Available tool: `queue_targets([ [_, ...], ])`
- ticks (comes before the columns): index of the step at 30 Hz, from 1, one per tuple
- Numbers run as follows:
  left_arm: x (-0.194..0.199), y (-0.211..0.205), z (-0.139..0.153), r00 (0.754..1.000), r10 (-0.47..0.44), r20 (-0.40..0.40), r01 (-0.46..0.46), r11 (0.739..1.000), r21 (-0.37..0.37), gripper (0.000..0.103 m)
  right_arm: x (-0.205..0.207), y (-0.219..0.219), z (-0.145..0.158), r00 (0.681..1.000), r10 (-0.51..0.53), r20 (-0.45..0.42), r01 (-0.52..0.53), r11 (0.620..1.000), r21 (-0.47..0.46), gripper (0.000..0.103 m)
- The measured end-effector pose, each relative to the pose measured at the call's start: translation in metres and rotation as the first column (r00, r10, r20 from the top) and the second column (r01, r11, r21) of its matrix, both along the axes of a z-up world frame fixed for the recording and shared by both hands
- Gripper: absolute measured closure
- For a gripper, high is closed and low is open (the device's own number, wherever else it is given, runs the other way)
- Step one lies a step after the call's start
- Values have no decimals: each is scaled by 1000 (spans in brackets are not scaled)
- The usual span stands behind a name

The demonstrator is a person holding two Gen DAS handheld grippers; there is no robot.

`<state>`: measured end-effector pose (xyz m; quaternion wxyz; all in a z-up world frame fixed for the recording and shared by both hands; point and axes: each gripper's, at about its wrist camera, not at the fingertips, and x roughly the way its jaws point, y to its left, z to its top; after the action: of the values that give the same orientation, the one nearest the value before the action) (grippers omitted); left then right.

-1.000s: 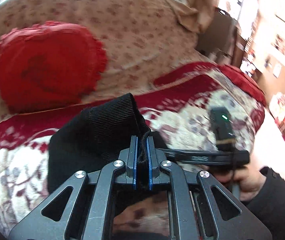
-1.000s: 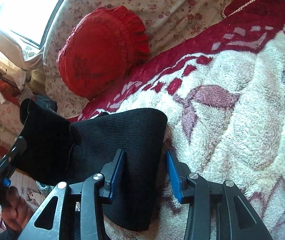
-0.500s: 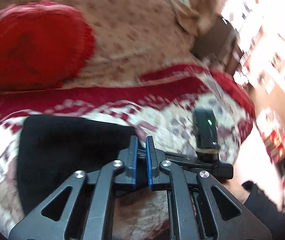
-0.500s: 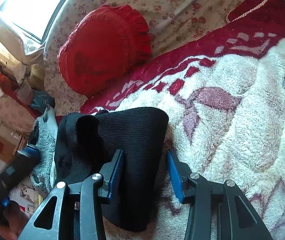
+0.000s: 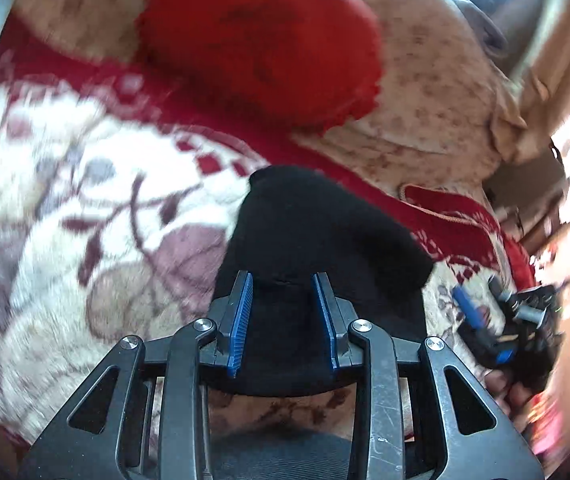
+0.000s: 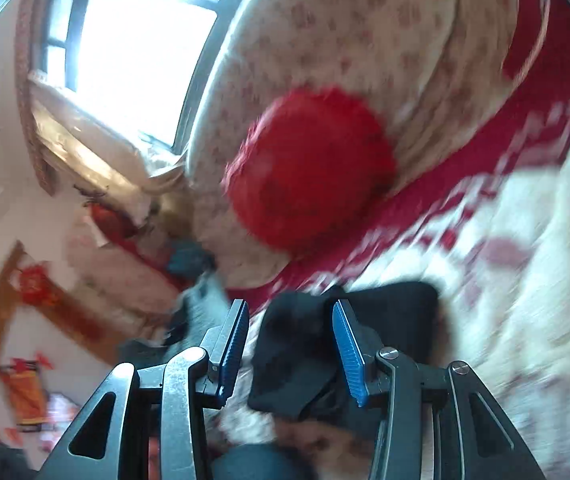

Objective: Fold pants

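On the left, the left tool (image 5: 285, 312) stands with its blue-padded jaws spread apart and nothing between them gripped; the black pants (image 5: 321, 248) lie just beyond and under the jaws as a compact dark bundle on the fleecy red-and-white blanket (image 5: 85, 208). A red round cushion (image 5: 261, 44) leans against the flowered backrest (image 5: 437, 92) behind the bundle. Further right in the same view, the right tool (image 5: 497, 320) sits just beside the bundle's edge, in the person's hand.

From the right wrist view, the right tool (image 6: 291, 348) is also spread wide and grips nothing; the pants (image 6: 349, 344) lie partly between and behind its jaws, bunched on the side nearer the jaws and flatter toward the blanket (image 6: 525, 280). Both views are blurred, so layers cannot be counted.

Judging from the small heap and both tools released, the folding seems nearly or fully done. What may be left is smoothing the lumpy near edge.
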<state>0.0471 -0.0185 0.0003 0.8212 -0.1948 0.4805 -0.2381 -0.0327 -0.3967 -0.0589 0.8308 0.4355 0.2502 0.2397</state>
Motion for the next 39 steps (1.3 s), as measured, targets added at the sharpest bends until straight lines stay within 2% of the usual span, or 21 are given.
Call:
queue_targets([
  [2,0,6,-3,1000,28,-12,-28,999,-18,75,15,9,-17,995,63,-78,-60,997,47,61],
  [3,0,8,-5,999,35,-24,-35,999,-27,74,22,15,-23,989,84,-121,-80,996,42,61],
  [6,1,8,-10,998,33,-49,-34,999,-34,70,36,33,-32,969,123,-215,-134,990,-37,61],
  [7,2,6,-10,998,26,-56,-28,999,-31,70,39,38,-36,962,106,-252,-129,989,-77,62],
  [11,1,1,-11,998,13,-62,-15,1000,-16,69,38,39,-30,967,60,-249,-94,987,-128,62],
  [13,3,2,-10,998,12,-66,-14,1000,-16,69,37,35,-28,969,37,-242,-68,991,-119,62],
  [19,5,0,-11,997,5,-72,-5,1000,-2,69,41,32,-38,964,72,-256,-86,995,-46,61],
  [21,6,-1,-12,997,5,-77,-5,1000,-6,69,43,31,-38,966,79,-248,-81,997,3,56],
  [24,7,0,-13,997,5,-83,-6,1000,-16,69,42,30,-36,968,108,-227,-96,993,62,56],
  [26,8,1,-14,996,3,-84,-5,1000,-21,69,40,29,-37,963,110,-244,-101,994,49,59],
  [27,8,0,-14,996,2,-85,-4,1000,-21,68,40,30,-38,957,98,-272,-99,995,9,67],
  [28,8,1,-14,996,2,-86,-3,1000,-20,68,39,29,-37,955,76,-285,-88,996,-30,71],
  [31,8,1,-14,996,3,-88,-4,1000,-17,68,37,35,-31,953,68,-297,-101,990,-97,70],
  [32,8,1,-14,996,3,-89,-4,1000,-17,68,37,43,-27,952,88,-294,-133,982,-136,69],
  [35,9,2,-15,996,3,-94,-5,1000,-20,68,39,60,-23,942,184,-282,-232,962,-146,65],
  [37,10,2,-16,995,1,-96,-3,1000,-21,68,38,60,-20,949,150,-278,-211,956,-202,66],
  [38,10,2,-16,995,0,-95,-2,1000,-18,68,38,56,-22,950,120,-289,-184,962,-204,71],
  [39,10,2,-16,996,-1,-94,-1,1000,-16,68,38,53,-24,950,117,-291,-178,965,-195,71],
])
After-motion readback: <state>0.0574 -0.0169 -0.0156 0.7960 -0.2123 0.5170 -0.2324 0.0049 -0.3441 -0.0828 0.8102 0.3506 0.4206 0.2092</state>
